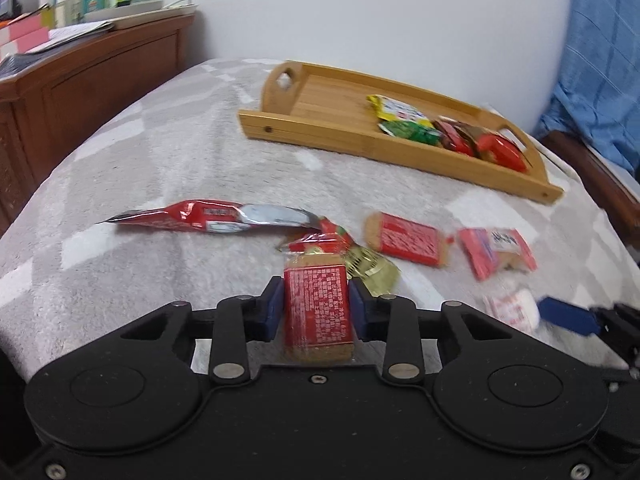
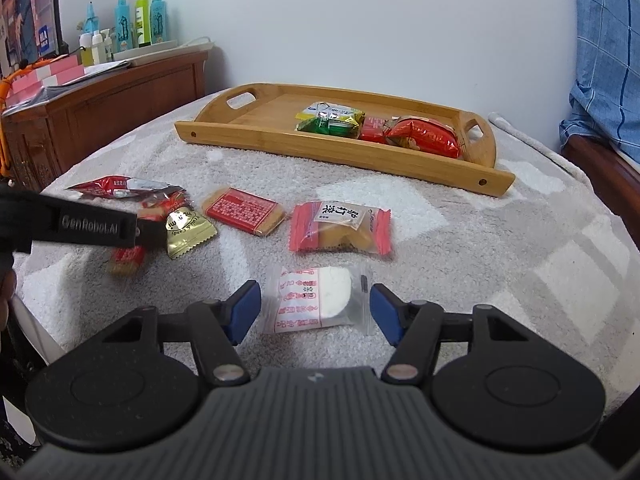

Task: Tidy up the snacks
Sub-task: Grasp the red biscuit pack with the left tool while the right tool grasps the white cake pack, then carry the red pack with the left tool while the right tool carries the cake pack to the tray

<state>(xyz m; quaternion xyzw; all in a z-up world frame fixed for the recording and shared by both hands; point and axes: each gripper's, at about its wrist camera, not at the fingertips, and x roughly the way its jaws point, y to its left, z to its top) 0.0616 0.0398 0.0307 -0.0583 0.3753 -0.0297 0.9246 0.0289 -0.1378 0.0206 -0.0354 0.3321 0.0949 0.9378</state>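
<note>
place: we read home bedroom | cues: blanket-covered bed [image 2: 460,240], wooden dresser [image 2: 112,100], toiletry bottles [image 2: 136,20]

"GenRoboLAI" — left hand-held gripper [image 2: 152,236] finger side.

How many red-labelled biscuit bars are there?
2: one bar in the left gripper, another bar on the blanket beside the pink packet; the tray pile may hide more.

Red biscuit packet [image 1: 318,308], checked grey blanket [image 1: 160,152]
</note>
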